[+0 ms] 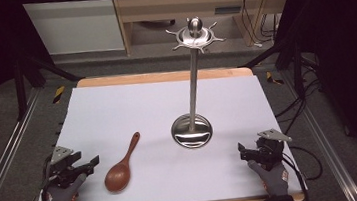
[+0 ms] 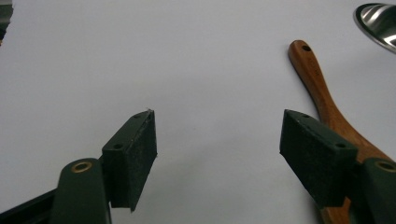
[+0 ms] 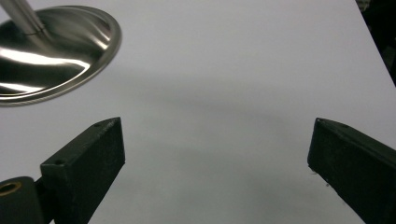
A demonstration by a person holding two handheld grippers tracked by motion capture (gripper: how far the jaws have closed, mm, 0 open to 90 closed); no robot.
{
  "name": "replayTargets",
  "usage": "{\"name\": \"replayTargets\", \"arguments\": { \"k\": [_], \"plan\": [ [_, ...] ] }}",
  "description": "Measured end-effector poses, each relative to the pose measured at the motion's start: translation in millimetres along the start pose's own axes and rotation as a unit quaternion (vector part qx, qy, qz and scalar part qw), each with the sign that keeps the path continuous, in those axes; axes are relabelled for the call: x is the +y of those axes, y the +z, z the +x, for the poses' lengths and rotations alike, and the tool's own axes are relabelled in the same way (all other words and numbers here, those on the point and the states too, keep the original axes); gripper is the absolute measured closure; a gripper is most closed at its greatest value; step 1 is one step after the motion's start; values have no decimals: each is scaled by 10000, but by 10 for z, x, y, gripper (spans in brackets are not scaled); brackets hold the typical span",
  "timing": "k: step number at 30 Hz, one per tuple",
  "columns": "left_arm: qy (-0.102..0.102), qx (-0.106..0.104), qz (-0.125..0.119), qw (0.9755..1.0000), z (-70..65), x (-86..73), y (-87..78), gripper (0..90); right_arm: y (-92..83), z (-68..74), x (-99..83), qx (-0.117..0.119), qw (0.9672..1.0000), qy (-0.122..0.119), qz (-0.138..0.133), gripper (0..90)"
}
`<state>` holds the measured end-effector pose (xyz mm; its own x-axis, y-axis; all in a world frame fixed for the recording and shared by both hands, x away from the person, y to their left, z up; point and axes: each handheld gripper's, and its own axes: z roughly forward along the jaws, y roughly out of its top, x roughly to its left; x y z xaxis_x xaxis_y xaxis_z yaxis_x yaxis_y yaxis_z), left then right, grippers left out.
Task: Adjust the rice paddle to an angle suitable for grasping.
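A brown wooden spoon (image 1: 121, 166) lies flat on the white table, bowl toward me, handle pointing away and to the right. In the left gripper view the wooden spoon (image 2: 327, 107) runs just past the right jaw. My left gripper (image 1: 87, 166) rests at the table's front left, open, nothing between its jaws (image 2: 217, 154). A steel utensil stand (image 1: 193, 129) with a round base, a tall pole and a hooked crown (image 1: 194, 34) rises at the table's middle. My right gripper (image 1: 244, 153) sits at the front right, open and empty (image 3: 217, 154), the stand's base (image 3: 51, 51) ahead to its left.
The white sheet (image 1: 117, 112) covers a wooden-edged table (image 1: 164, 76). Dark frame legs and rails run along both sides on the floor. Cables lie on the floor at the right (image 1: 293, 108). A wooden cabinet (image 1: 181, 4) stands behind the table.
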<state>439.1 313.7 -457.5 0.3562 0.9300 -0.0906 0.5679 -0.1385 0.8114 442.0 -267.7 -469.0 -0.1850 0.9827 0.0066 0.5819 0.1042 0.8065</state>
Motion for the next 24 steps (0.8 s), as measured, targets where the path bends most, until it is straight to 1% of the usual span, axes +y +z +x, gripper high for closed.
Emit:
{"name": "replayTargets", "arguments": {
  "k": [1,2,3,5,6,7,10,13,15,18,19,24],
  "plan": [
    [3,10,-21,10000,-11,9,-12,271,-17,1,2,70,9999,-52,-51,40],
    [1,-10,-32,10000,-23,17,-21,275,-32,3,6,126,9999,-61,-75,64],
    [10,-22,-54,10000,-35,24,-30,278,-43,6,10,108,9999,-68,-54,89],
    [30,-23,-74,10000,-48,31,-39,288,-47,7,6,140,9998,-125,-37,99],
    [19,-47,-85,10000,-65,40,-45,288,-47,7,6,140,9998,-125,-37,99],
    [70,-68,-108,9999,-98,54,-54,294,-43,13,0,72,9998,-193,6,102],
    [113,-112,-88,9998,-130,71,-63,300,-42,16,-4,39,9997,-248,23,108],
    [189,-155,-104,9996,-184,99,-70,308,-50,14,-2,53,9997,-242,12,106],
    [188,-195,-122,9996,-214,118,-76,308,-53,10,-2,51,9997,-224,13,97],
    [267,-180,-83,9994,-265,144,-81,308,-57,7,-3,79,9997,-215,24,92],
    [240,-212,-98,9994,-285,152,-76,306,-63,6,-2,102,9997,-232,-5,91],
    [368,-296,-64,9989,-375,208,-65,301,-63,16,-7,131,9996,-261,39,86]
  ]
}}
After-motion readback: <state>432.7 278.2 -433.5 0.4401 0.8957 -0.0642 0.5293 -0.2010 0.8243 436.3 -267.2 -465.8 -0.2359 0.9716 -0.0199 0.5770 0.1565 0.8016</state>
